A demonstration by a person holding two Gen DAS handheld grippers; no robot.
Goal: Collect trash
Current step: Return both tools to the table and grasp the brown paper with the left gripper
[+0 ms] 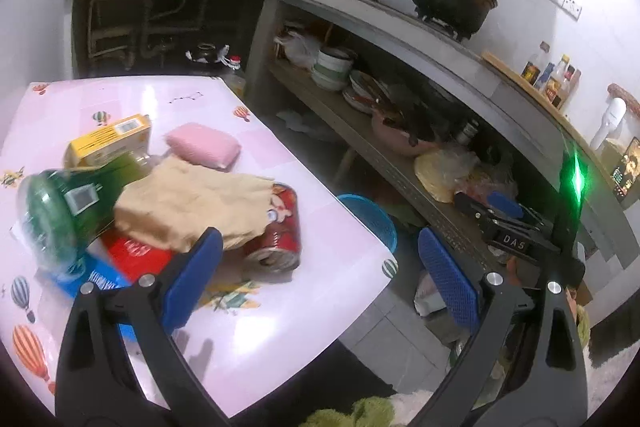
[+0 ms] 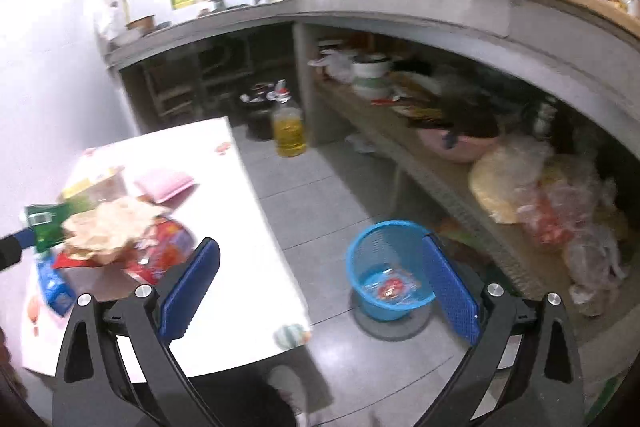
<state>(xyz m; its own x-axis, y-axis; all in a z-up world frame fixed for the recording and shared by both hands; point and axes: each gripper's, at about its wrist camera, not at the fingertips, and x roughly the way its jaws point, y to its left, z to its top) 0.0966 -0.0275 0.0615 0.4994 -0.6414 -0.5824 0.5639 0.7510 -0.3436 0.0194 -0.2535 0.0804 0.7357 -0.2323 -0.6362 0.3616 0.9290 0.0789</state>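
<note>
Left gripper (image 1: 320,275) and right gripper (image 2: 320,281) both gape wide, empty; red can (image 1: 276,227) looks light, stiff, slippery, so I'd pinch its middle; crumpled paper (image 1: 192,203) squashes anywhere.

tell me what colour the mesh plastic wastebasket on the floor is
Blue, clearest in the right wrist view.

Trash heaped on the table (image 1: 256,155), with the receiving bin. Red can (image 1: 280,227): on its side, open end toward the viewer. Crumpled tan paper (image 1: 192,203): draped over the can and a flat red packet (image 1: 136,251). Green bottle (image 1: 60,211): tipped, base toward the viewer, blurred. Yellow box (image 1: 110,141): behind the bottle. Pink pad (image 1: 204,145): flat, beside the box. Blue packet (image 1: 100,281): at the pile's near edge. Blue mesh bin (image 2: 390,267): upright on the floor beside the table, a clear wrapper with red print (image 2: 390,287) at its bottom.
</note>
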